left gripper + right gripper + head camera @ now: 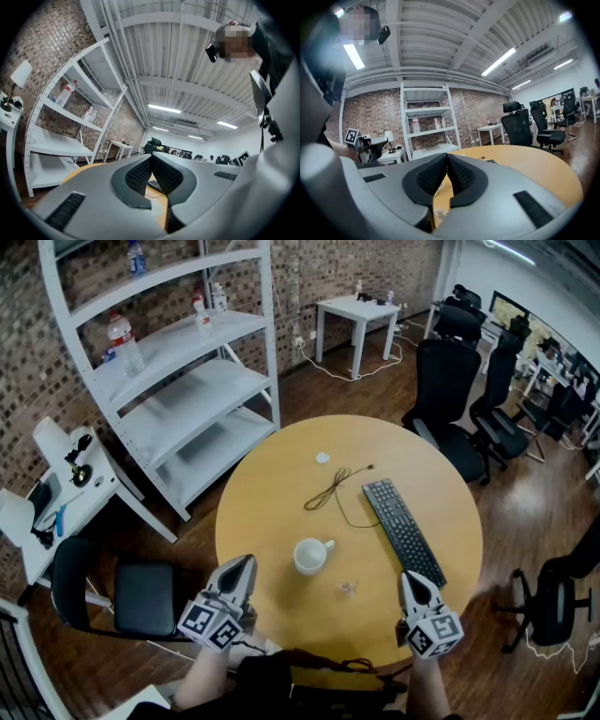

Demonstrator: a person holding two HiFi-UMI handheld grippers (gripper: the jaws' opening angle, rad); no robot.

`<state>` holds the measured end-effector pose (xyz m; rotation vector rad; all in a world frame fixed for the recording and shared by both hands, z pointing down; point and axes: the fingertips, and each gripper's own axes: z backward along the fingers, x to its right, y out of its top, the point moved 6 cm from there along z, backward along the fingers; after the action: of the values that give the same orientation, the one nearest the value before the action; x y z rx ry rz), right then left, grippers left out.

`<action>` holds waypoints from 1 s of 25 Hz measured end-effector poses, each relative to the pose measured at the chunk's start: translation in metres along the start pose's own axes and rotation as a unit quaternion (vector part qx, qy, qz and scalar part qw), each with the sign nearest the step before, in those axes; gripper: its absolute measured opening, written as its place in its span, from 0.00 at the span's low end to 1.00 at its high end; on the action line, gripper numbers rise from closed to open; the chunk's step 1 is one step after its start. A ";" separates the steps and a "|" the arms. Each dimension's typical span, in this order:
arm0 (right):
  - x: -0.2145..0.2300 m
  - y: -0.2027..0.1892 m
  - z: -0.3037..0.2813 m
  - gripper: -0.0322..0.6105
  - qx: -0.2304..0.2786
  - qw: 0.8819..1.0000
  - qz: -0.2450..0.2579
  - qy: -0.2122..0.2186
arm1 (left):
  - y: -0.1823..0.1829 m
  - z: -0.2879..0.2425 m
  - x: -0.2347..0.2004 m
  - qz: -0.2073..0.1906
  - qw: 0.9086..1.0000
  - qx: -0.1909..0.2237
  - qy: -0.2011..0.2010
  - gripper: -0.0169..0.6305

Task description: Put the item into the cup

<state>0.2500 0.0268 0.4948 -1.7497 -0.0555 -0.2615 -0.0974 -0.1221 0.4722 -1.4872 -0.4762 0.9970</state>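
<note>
Two empty, closed tools: left gripper [242, 568] and right gripper [411, 579]. The small clear item [349, 588] lies just beside the cup [312, 556]. The right gripper, being nearer, should spread its jaws, then descend squarely over it.

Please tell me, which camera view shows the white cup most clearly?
The head view: the white cup stands whole and uncovered on the round table, handle toward the keyboard. In both gripper views the shut jaws block nearly everything; only a narrow strip of table shows between them, and the cup is not clear there.
</note>
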 end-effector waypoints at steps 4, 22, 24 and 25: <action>-0.009 -0.025 -0.041 0.22 -0.063 0.997 0.042 0.028 | 0.003 0.001 -0.009 -0.008 1.000 -0.003 0.004 0.03; -0.010 -0.155 -0.106 0.17 -0.320 0.939 0.100 0.076 | -0.011 0.032 -0.041 0.014 0.996 -0.041 0.075 0.03; -0.011 -0.159 -0.107 0.16 -0.327 0.937 0.100 0.078 | -0.011 0.033 -0.041 0.014 0.996 -0.043 0.076 0.03; -0.012 -0.160 -0.107 0.14 -0.329 0.936 0.100 0.077 | -0.010 0.034 -0.040 0.014 0.996 -0.043 0.076 0.03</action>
<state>0.1942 -0.0447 0.6647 -2.3727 0.3629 -0.2860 -0.1437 -0.1317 0.4975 -1.6385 -0.3938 0.8862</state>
